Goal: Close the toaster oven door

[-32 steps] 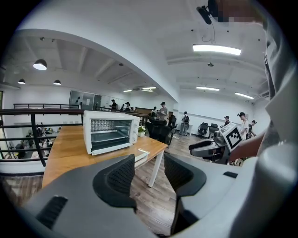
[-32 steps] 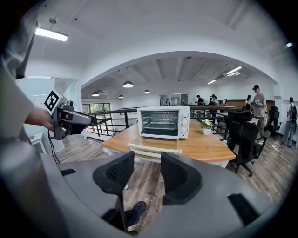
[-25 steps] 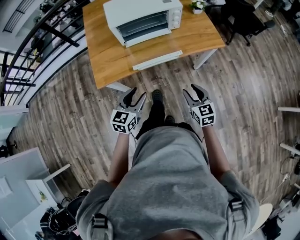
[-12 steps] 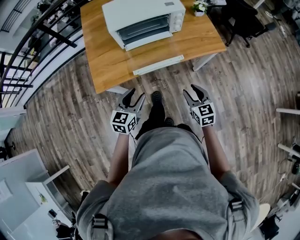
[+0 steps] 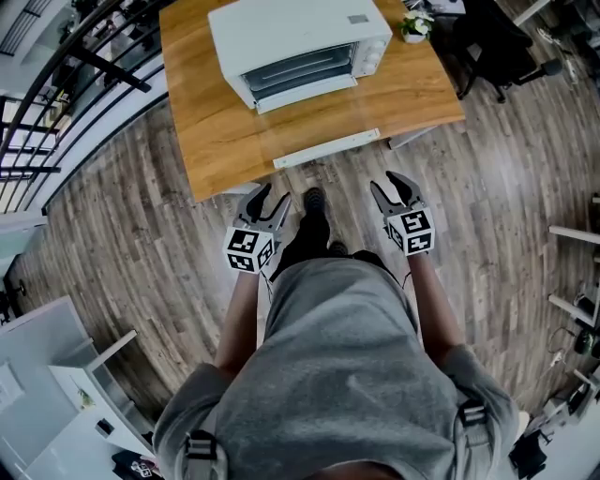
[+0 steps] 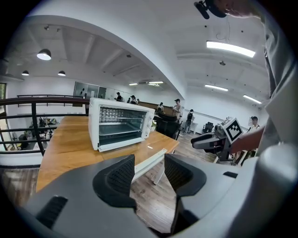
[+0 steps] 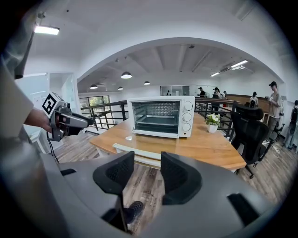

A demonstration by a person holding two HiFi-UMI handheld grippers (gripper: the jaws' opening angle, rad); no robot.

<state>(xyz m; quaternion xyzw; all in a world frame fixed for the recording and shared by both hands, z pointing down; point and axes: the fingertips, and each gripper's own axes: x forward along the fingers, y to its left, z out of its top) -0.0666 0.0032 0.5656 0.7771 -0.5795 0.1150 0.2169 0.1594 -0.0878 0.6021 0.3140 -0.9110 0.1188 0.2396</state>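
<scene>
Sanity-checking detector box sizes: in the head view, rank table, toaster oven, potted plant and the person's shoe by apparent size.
Largest to smallest:
1. table
2. toaster oven
3. potted plant and shoe: both small and look about alike, so not ranked.

Wood-plank floor, wooden table, black railing, black office chair, white arched ceiling

toaster oven: white | door: open, folded down | on wooden table
</scene>
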